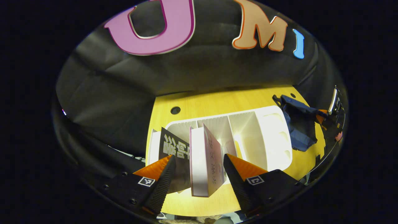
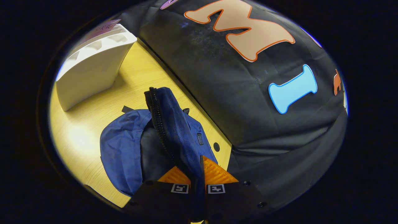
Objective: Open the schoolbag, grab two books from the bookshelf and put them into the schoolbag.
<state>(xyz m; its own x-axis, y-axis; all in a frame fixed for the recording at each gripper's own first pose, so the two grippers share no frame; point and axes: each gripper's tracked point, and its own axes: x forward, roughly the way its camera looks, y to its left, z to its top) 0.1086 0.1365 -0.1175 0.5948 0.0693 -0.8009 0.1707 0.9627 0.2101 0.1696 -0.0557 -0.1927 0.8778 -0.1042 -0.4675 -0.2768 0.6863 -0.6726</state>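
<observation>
My left tool (image 1: 197,169) is spread apart around the stiff pink book (image 1: 206,161) low in the middle, so I'd pinch its flat sides, while my right tool (image 2: 196,177) pinches the soft bag (image 2: 174,130).

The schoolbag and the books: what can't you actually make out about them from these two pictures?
- Inside of the schoolbag: right gripper view, hidden by the flap that the right tongs pinch.
- Bag's lower edge: same view, cut off behind those tongs.
- Dark book: left gripper view, lower part hidden by a finger of the open left tongs.
- Pink book: its far cover faces away.
- Bookshelf back slots: glare washes them out.
</observation>
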